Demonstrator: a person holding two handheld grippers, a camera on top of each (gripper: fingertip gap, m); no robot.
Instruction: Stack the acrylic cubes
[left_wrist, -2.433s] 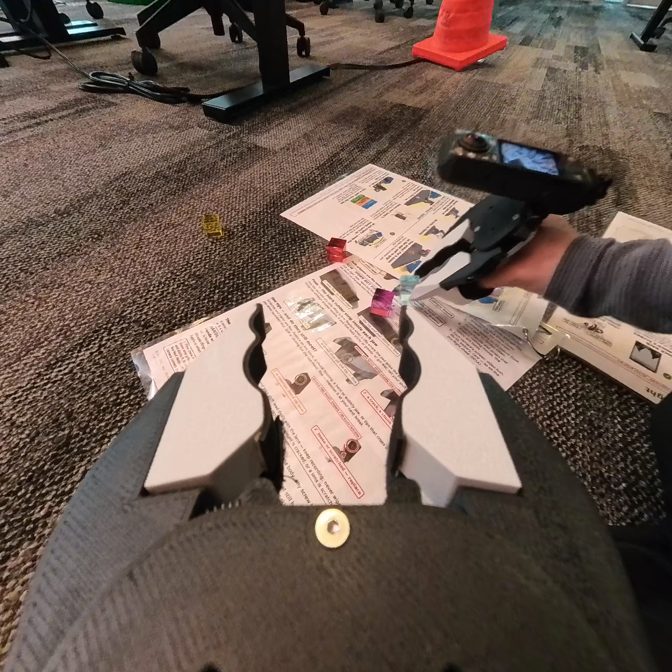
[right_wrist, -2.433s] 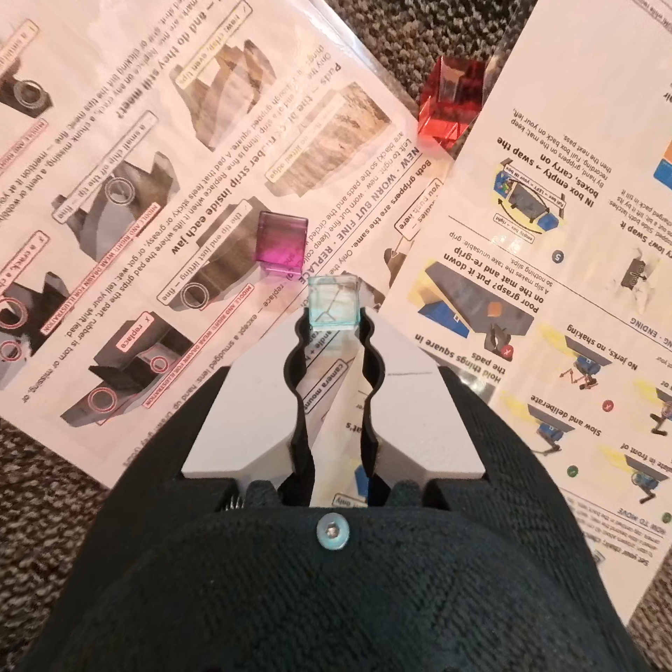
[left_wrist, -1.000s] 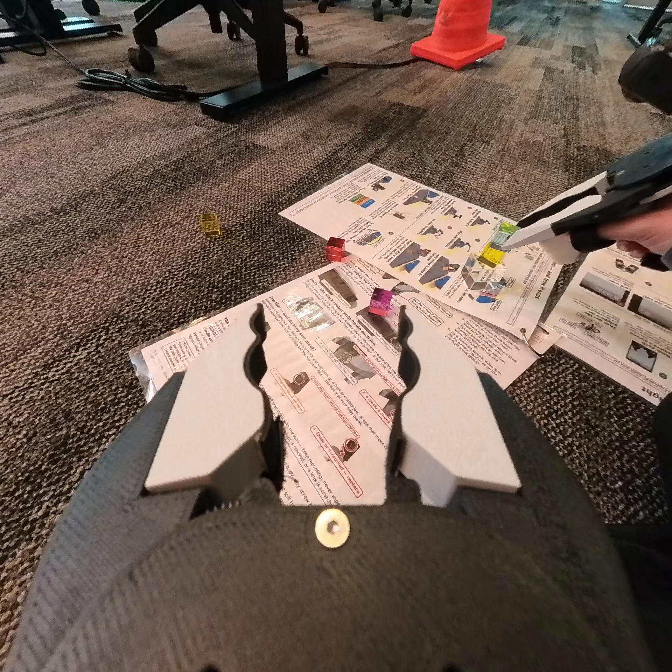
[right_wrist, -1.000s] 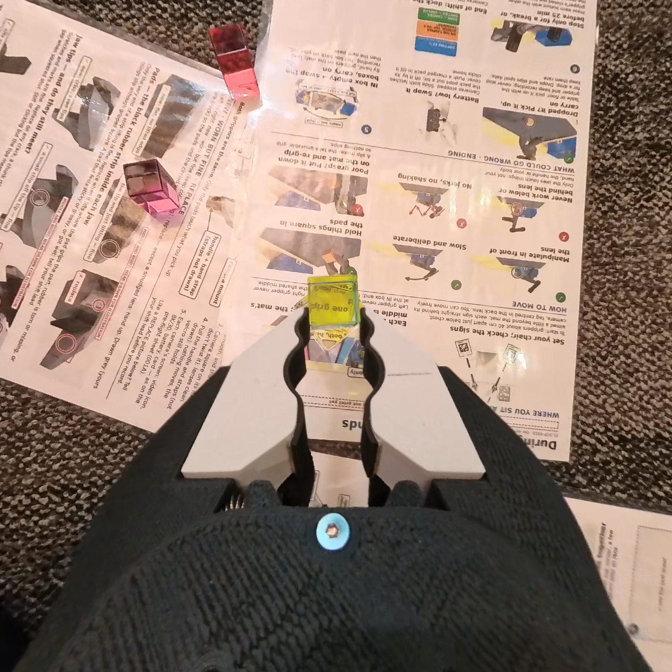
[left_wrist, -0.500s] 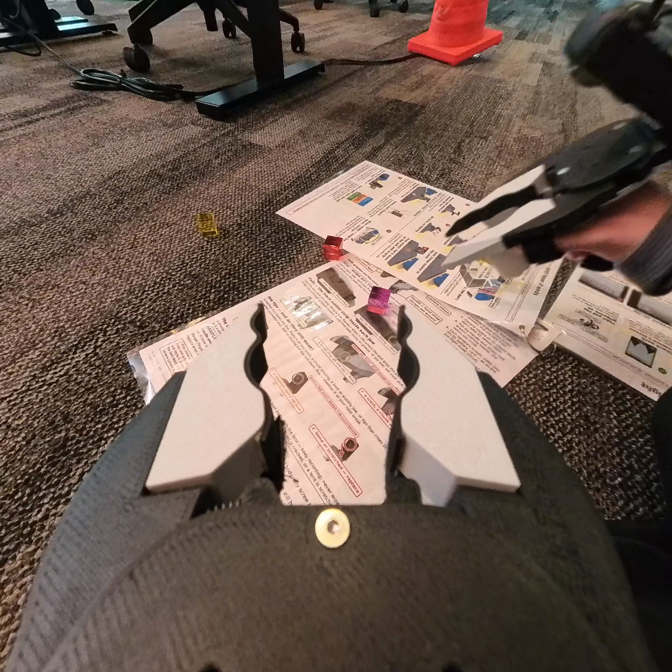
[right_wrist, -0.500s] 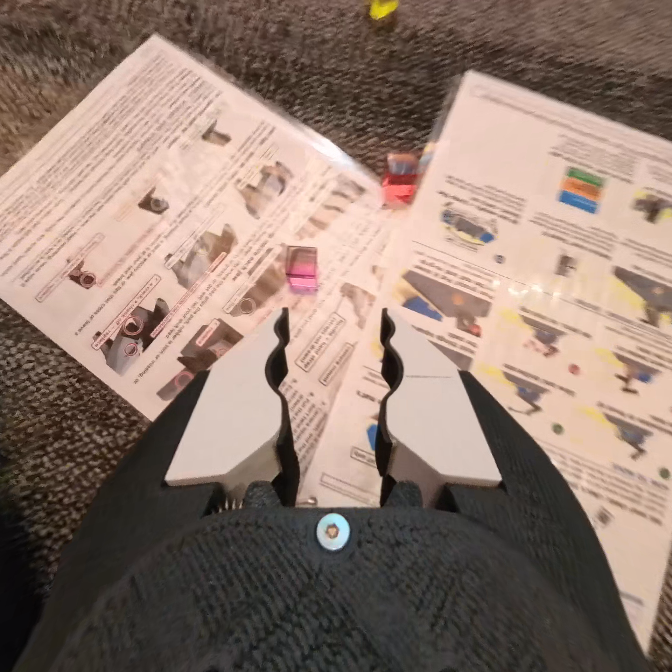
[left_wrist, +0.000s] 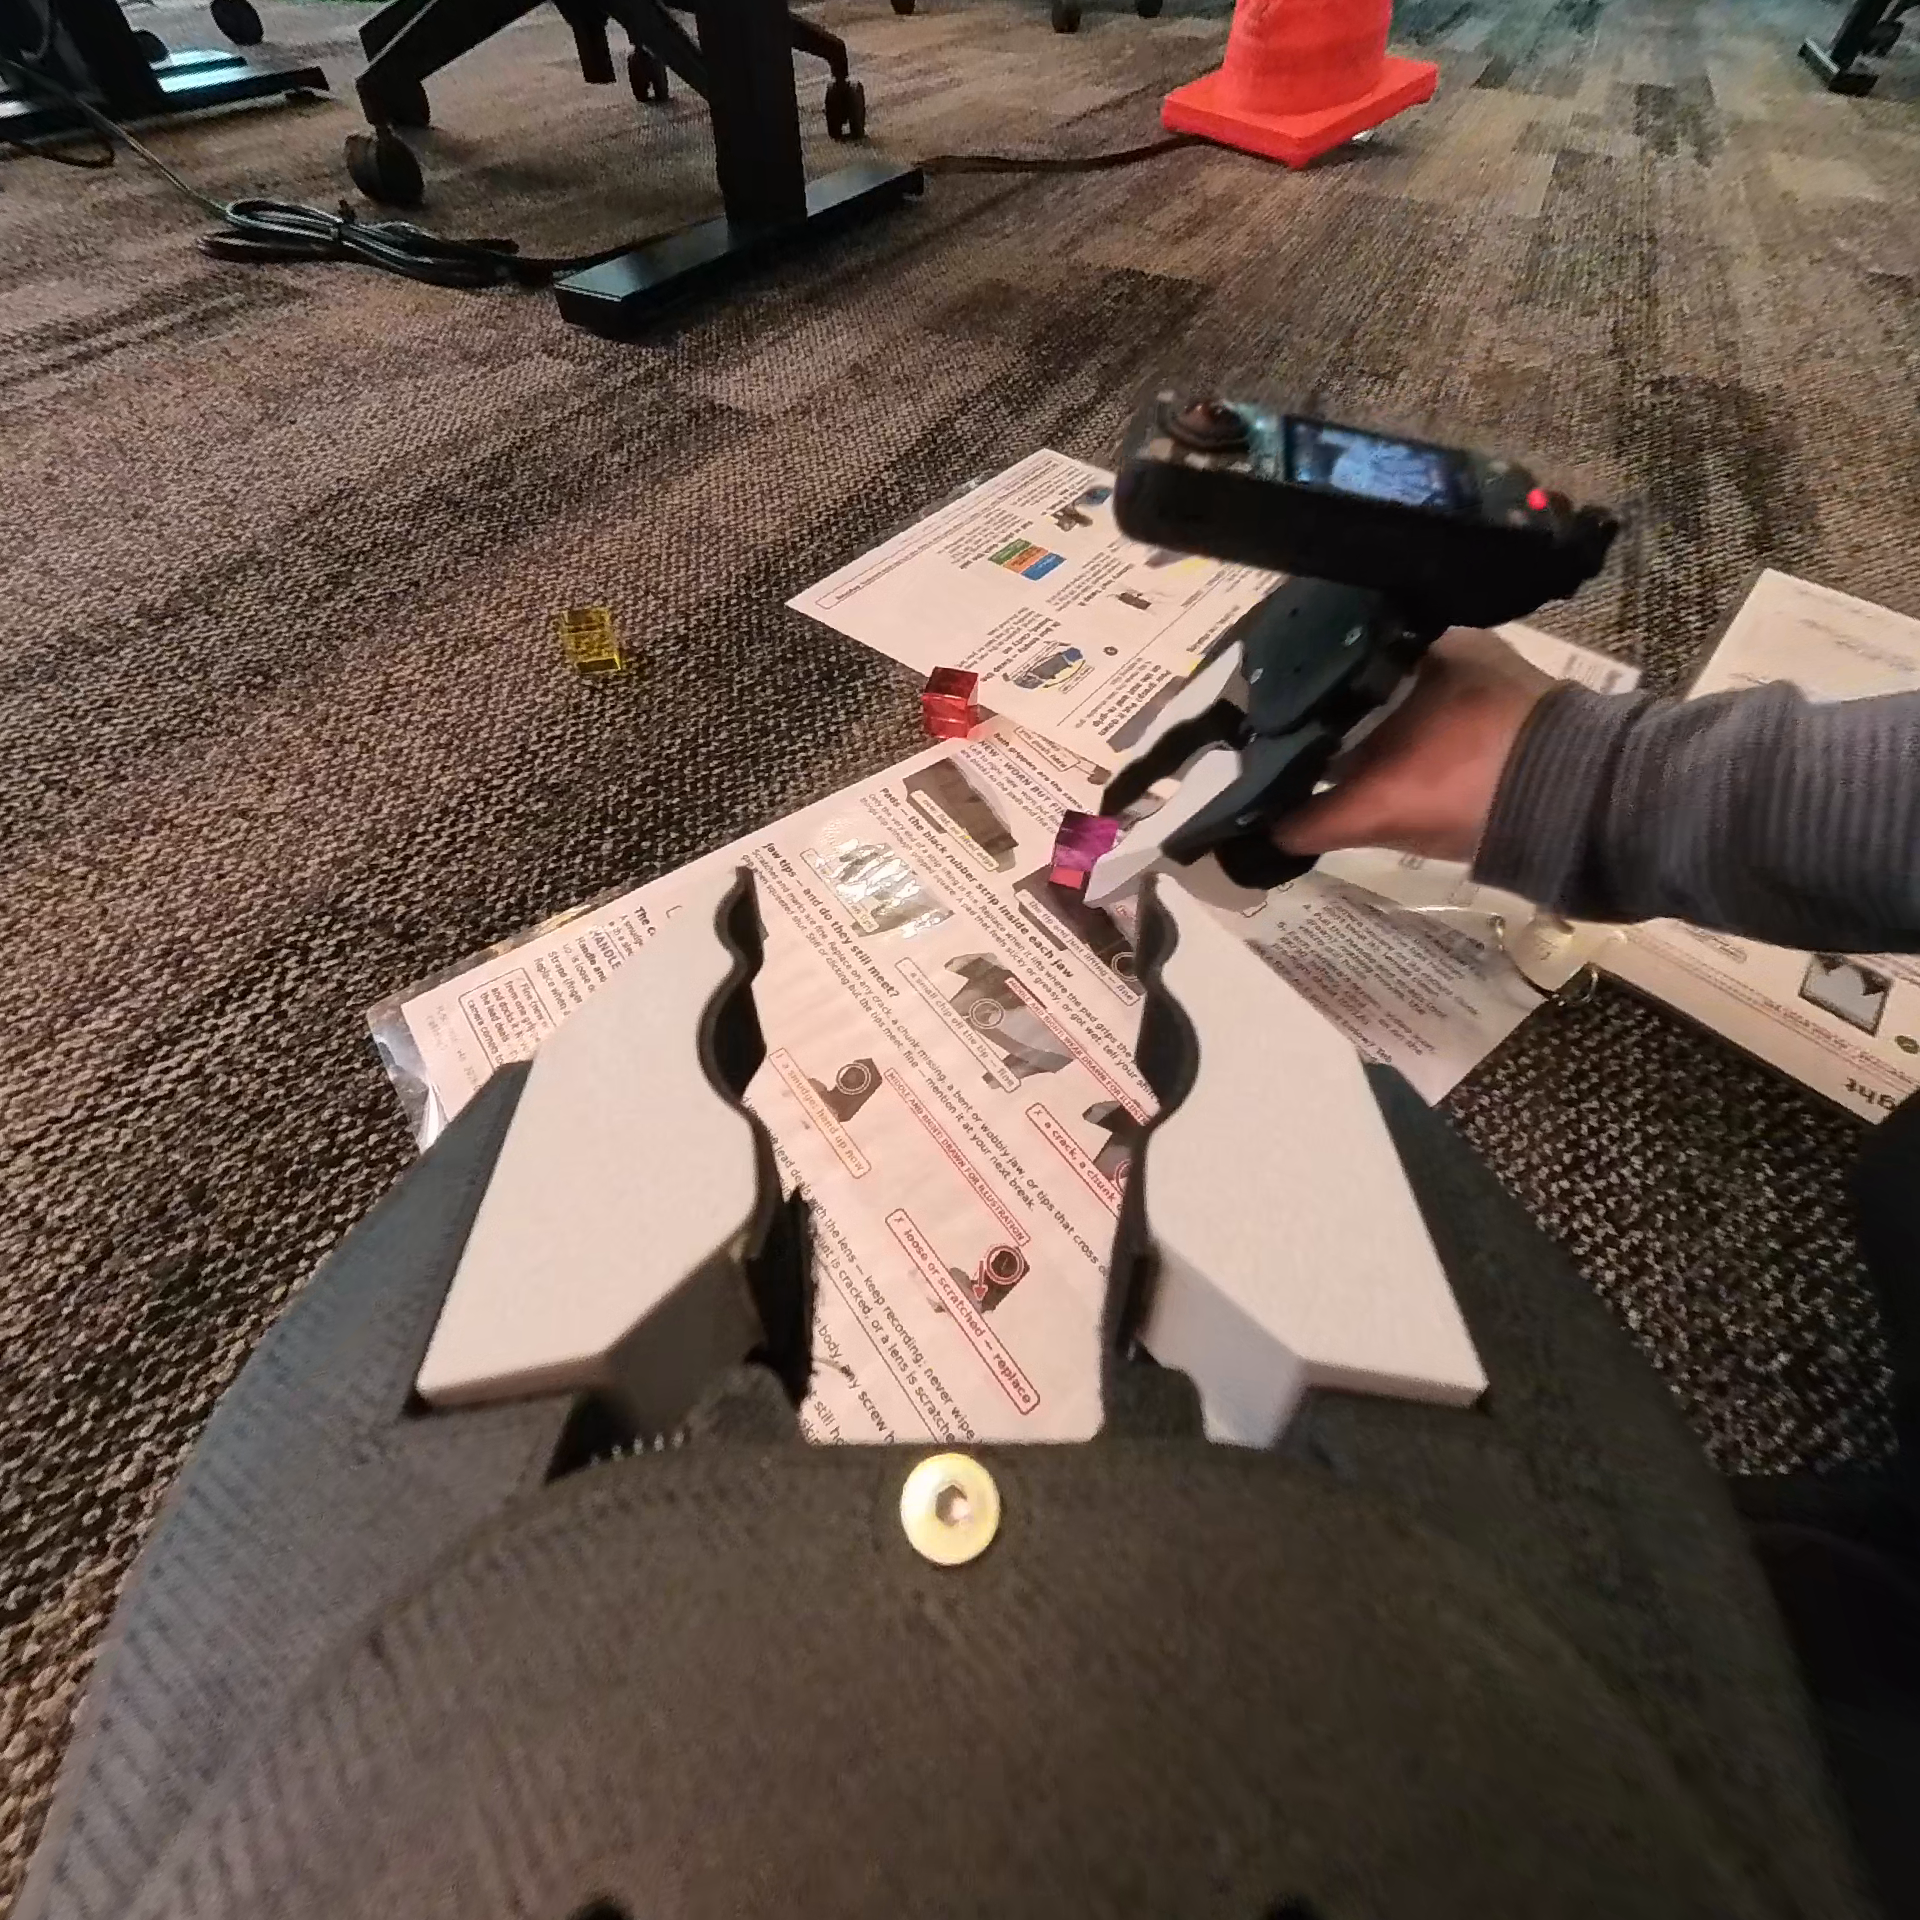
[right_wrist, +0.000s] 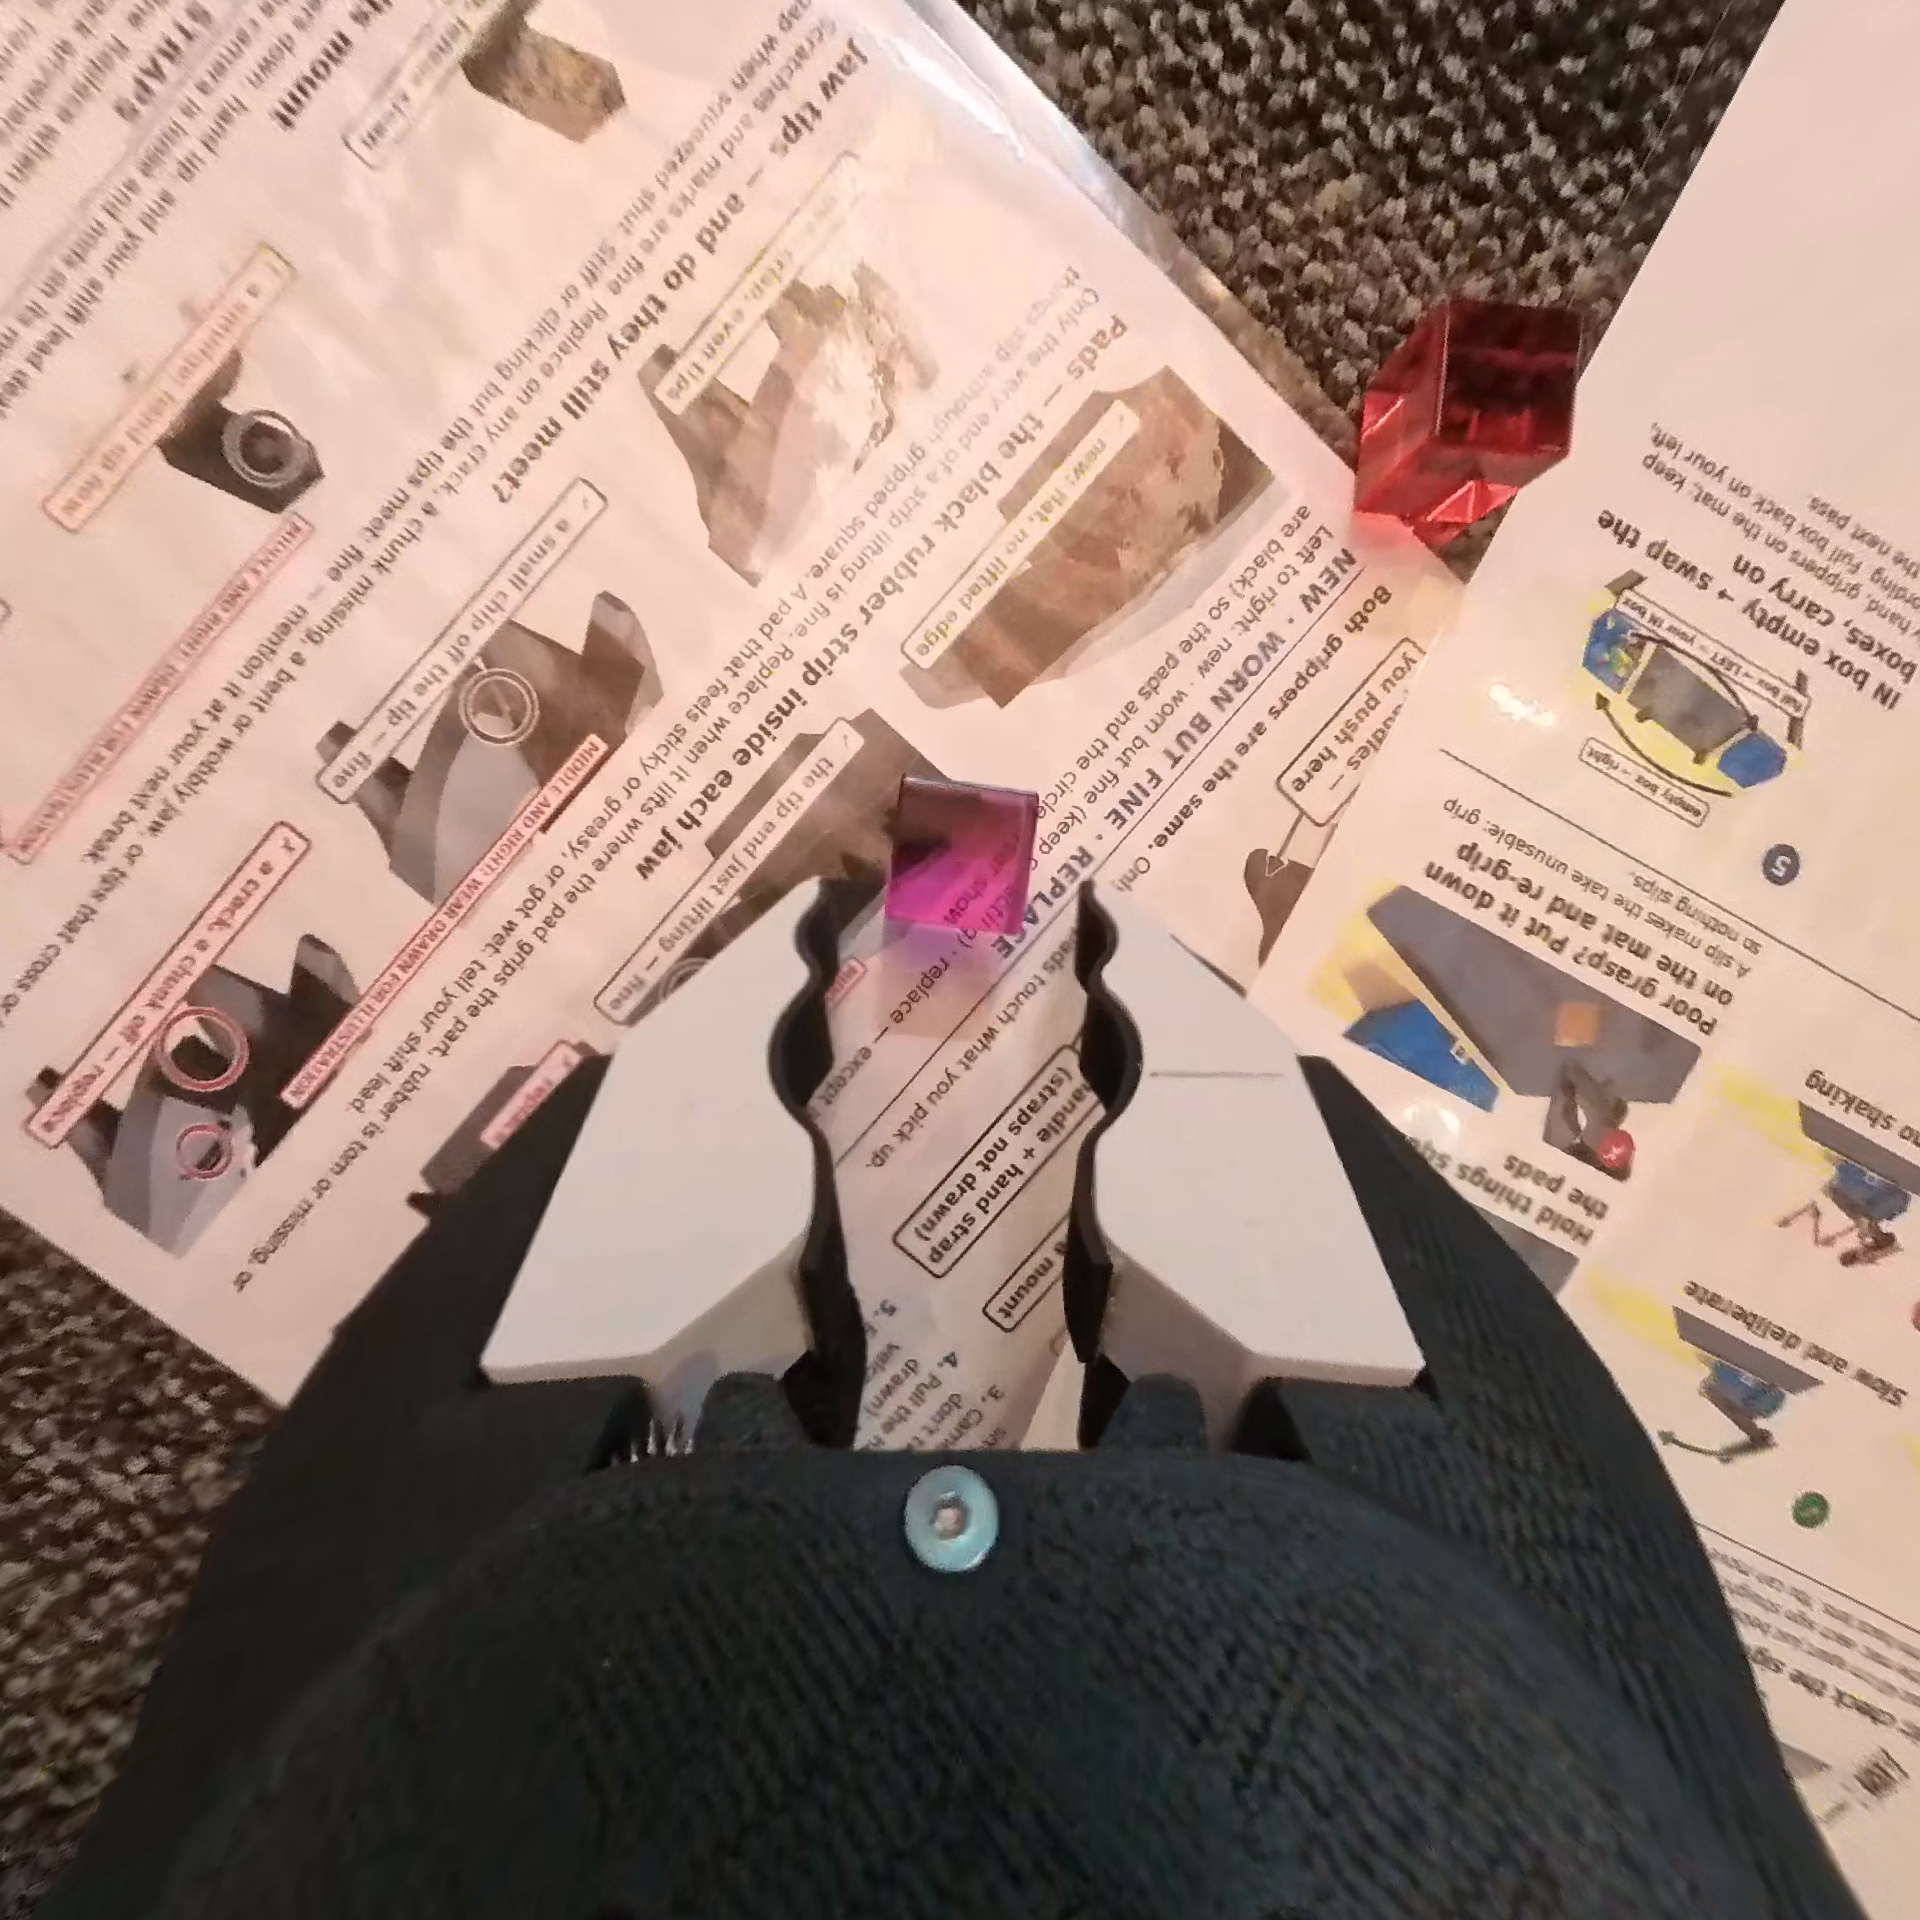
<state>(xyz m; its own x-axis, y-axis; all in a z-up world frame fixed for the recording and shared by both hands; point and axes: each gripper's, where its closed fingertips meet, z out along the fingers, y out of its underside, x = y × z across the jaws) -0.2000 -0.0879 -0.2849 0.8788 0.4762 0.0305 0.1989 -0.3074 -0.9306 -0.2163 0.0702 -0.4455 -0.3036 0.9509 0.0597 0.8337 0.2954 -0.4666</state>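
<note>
Printed sheets with text and pictures lie on the carpet; their wording is left unquoted. The right tongs, gripped by a hand in a grey sleeve, tilt down over one sheet, jaws partly apart around a purple cube at their tips, with gaps to both pads. A red cube lies beyond, to their right. The left tongs hover wide apart, holding nothing. A yellow cube sits beyond, to their left.
</note>
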